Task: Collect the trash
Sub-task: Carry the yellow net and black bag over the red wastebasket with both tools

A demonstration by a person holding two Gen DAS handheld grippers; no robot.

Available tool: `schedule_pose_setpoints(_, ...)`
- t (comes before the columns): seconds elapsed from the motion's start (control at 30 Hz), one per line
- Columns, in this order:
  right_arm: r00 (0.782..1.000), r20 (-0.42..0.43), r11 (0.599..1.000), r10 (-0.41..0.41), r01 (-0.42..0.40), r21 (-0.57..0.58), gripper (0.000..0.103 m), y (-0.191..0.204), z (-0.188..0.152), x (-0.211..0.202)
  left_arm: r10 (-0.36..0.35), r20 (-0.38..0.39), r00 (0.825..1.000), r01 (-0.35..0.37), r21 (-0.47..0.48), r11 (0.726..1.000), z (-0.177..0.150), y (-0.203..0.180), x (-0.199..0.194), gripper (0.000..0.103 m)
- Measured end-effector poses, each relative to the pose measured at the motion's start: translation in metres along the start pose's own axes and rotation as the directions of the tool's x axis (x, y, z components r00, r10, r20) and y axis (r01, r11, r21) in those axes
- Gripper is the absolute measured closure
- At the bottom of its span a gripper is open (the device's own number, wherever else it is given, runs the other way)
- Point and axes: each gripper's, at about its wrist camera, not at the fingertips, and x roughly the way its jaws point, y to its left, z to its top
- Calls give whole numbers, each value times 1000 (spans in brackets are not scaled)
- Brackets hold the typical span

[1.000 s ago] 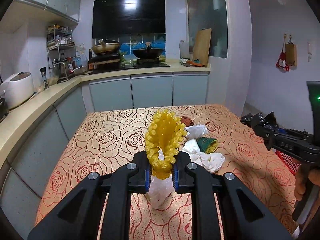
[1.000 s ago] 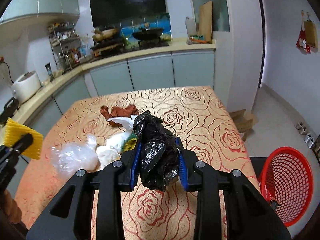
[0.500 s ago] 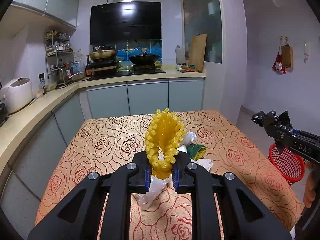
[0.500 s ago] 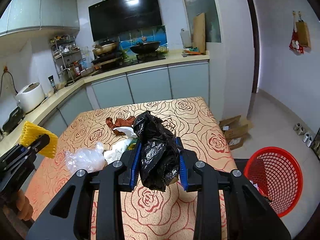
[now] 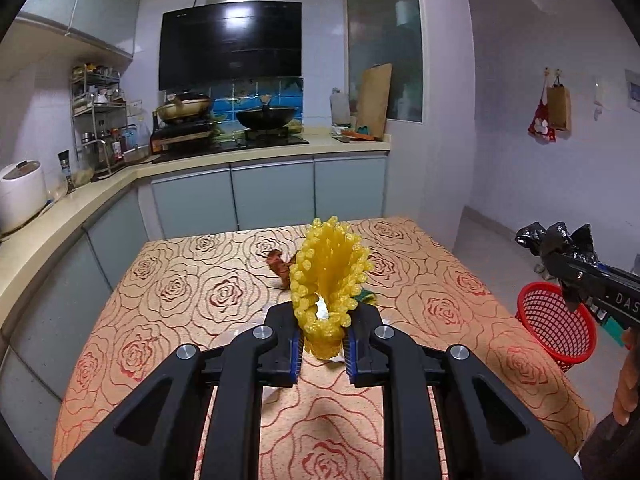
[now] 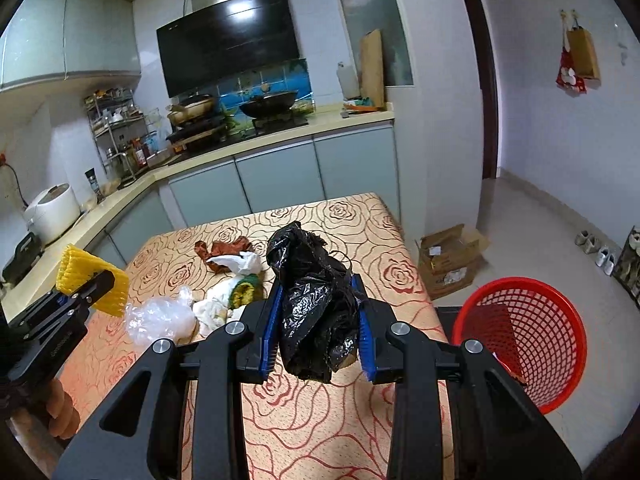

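Trash split three ways: black bag (image 6: pixel 316 300) clamped in right tool (image 6: pixel 318 336), yellow foam net (image 5: pixel 328 280) clamped in left tool (image 5: pixel 322 346), rest lying on the surface (image 6: pixel 320 420). Both tools nearly closed, pads pressing on their loads, both held above the surface and pitched down toward it. Left tool sits left of and apart from the right; right tool is out past the surface's right edge, above the red basket (image 6: pixel 528 336) on the floor. Bag is crumpled, long axis upright, top poking above the pads. Net stands upright, flared end up, pinched at its base. Loose pile mid-surface: clear plastic (image 6: pixel 160 316), white tissue (image 6: pixel 236 262), brown scrap (image 6: pixel 224 248), green-yellow item (image 6: pixel 244 288).
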Motion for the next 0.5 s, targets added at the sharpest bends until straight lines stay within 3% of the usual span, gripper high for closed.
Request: schedule_pose_setpoints(0.5,998,15,997,-55,54,59,72,-32,-6,-12,-67,-4,998,67,38,997,6,-41,11,88)
